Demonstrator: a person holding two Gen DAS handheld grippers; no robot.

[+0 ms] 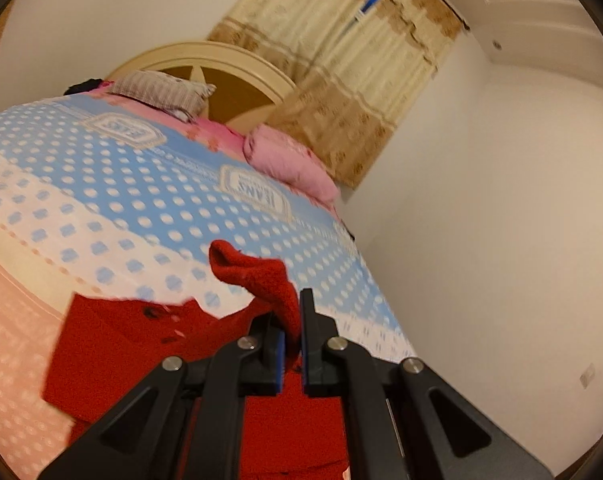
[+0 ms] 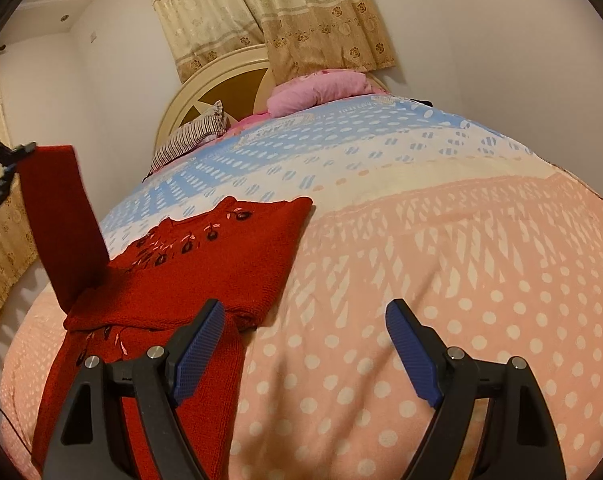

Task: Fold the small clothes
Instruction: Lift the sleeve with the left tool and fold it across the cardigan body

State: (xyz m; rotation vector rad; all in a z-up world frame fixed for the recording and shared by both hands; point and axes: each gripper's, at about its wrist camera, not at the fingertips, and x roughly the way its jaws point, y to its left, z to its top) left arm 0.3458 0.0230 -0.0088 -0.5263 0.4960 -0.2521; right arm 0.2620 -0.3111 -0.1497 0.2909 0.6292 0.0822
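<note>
We see the left gripper best in its own view: its jaws are pressed together on a strip of the red sweater, which rises from between the pads and flops over in a curl at the top. That view shows the pinch itself but little of how the strip hangs.

The right view gives the rest. There the left gripper sits at the left edge, and the sleeve it holds stands up off the bed as a long flat band, its long axis running from the gripper down and to the right to where it joins the body of the sweater. The body lies flat on the bedspread, near its left side, with the embroidered neckline toward the headboard and the hem toward us; its long axis runs from the camera toward the pillows. The right-hand sleeve looks folded in, though we cannot tell how far.

Our right gripper hangs over the pink dotted part of the bedspread with its jaws spread wide and nothing between them; its left finger overlaps the sweater's lower edge in the picture.
</note>
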